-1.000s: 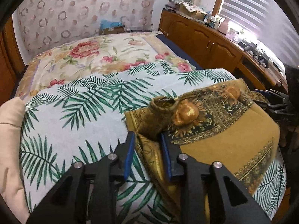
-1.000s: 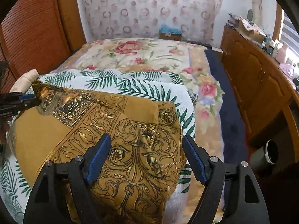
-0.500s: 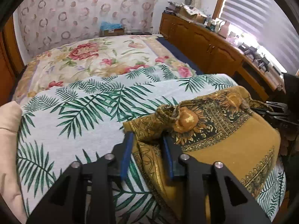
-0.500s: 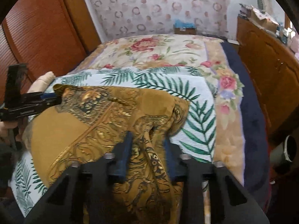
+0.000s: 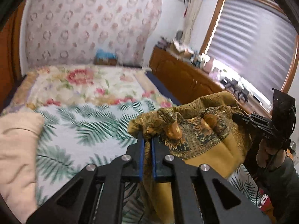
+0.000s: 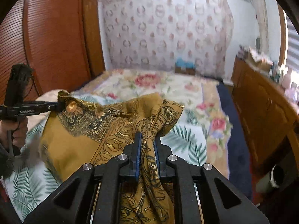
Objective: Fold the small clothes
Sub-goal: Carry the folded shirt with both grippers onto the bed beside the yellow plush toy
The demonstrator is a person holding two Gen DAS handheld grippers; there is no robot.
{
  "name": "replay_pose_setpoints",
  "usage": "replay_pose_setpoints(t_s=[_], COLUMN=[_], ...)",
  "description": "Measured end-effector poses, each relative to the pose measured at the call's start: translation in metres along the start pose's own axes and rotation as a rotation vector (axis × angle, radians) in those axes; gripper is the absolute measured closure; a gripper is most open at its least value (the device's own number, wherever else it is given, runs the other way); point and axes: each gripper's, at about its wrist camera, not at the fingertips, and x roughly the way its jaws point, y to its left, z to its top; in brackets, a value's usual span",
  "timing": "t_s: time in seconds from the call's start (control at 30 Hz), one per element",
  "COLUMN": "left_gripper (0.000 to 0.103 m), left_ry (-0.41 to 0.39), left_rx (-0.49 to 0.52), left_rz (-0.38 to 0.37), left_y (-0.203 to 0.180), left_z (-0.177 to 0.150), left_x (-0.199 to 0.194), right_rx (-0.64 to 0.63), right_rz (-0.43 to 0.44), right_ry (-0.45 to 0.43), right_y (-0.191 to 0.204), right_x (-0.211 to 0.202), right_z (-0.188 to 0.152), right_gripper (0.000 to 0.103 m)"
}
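Left hand-held gripper (image 5: 146, 140) and right hand-held gripper (image 6: 148, 137) just closing, each clamped on a near corner of the cloth (image 6: 115, 123); raised above the bed (image 6: 194, 138), seemingly to fold forward.

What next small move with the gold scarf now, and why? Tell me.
Probably carry both pinched corners forward toward the far edge. The left gripper and right gripper each clamp a corner of the gold scarf, lifted off the palm-print sheet, its middle sagging.

Mustard patterned scarf (image 6: 78, 141) hangs bunched above bed.
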Motion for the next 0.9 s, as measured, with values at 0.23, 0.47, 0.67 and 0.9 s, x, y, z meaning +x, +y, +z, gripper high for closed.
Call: replay_pose_setpoints(t_s=[0.23,0.47,0.67,0.9], left_gripper=[0.1,0.1,0.1,0.1], left_ry=[-0.129,-0.208,-0.241,-0.217], left_rx=[-0.011,-0.094,-0.206,-0.326], left_rz=[0.078,0.25,0.356,0.406], left_y=[0.035,0.108,0.169,0.212], left_z=[-0.005,-0.037,-0.08,-0.124], left_x=[-0.095,-0.176,-0.212,-0.202], right_rx=[-0.073,-0.203,-0.35,-0.488], right_rz=[0.079,0.212,0.316,0.367], right_ry=[-0.107,-0.131,-0.116,-0.053], right_y=[0.058,0.149,0.247,0.357], right_x=[-0.01,0.03,0.091,0.176], right_z=[0.044,0.097,0.143,0.179], right_gripper=[0.094,0.094,0.094,0.095])
